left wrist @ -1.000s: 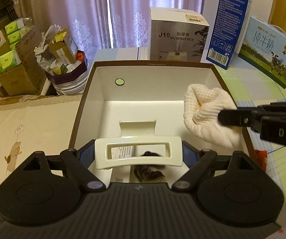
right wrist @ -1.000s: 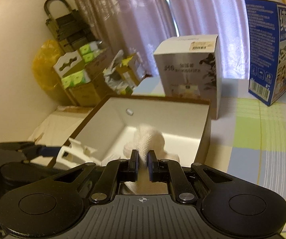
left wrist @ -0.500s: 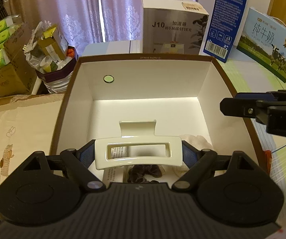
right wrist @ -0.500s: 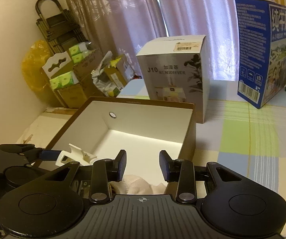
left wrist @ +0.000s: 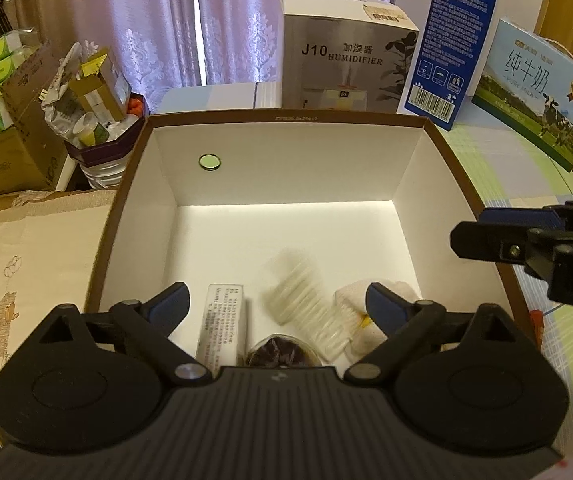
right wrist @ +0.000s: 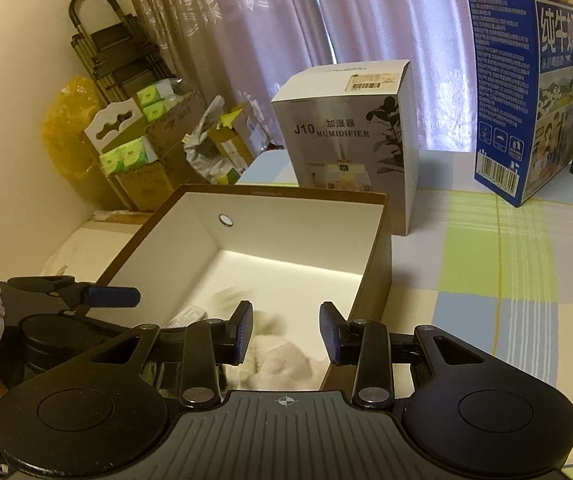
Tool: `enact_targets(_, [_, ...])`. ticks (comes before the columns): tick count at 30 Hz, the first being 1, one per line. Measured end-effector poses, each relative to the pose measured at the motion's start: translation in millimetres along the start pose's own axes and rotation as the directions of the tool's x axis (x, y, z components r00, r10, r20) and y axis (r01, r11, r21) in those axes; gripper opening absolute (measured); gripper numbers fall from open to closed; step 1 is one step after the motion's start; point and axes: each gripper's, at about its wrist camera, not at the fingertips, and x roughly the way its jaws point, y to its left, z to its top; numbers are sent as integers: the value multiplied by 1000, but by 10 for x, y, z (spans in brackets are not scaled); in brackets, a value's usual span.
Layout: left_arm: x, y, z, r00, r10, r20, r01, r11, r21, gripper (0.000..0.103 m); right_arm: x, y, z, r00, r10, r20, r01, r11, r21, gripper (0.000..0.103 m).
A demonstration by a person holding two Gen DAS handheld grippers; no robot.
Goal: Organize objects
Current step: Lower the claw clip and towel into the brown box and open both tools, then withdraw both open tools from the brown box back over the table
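A cream clip (left wrist: pixel 306 304) shows only as a pale motion blur with ribbed streaks, tilted, over the near part of the floor of the box (left wrist: pixel 286 118); I cannot tell if it touches the floor. The box is open on top, white inside and brown along its rim, with a small round disc (left wrist: pixel 209 162) on its far wall. Just right of the clip lies a white knit cloth (left wrist: pixel 356 312), bunched, with a small yellow spot, near the right wall. Left of the clip lies a small carton (left wrist: pixel 222 326) with printed text, flat on the floor, and between them, at the near edge, a dark round thing (left wrist: pixel 278 354) is partly hidden by the gripper body. The far half of the floor is bare white, so most open room is there, and the walls stand upright on all sides. Behind the box stands a humidifier box (left wrist: pixel 346 52) and to its right a blue carton (left wrist: pixel 456 40). The left gripper (left wrist: pixel 278 306) hovers over the near edge with its blue fingers (left wrist: pixel 170 306) spread wide, grasping nothing. The right gripper (right wrist: pixel 286 330) is above the right near corner, its fingers (right wrist: pixel 242 330) also apart and empty, with the cloth below them.
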Motion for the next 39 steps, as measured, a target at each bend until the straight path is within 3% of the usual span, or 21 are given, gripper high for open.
enact_targets(19, [-590, 88, -261, 999, 31, -37, -34, 996, -84, 95, -386, 209, -230, 999, 40, -20, -41, 999, -16, 37])
enact_targets(39, [-1203, -237, -731, 999, 7, -35, -11, 996, -90, 95, -1044, 313, -642, 998, 56, -14, -56, 998, -7, 49])
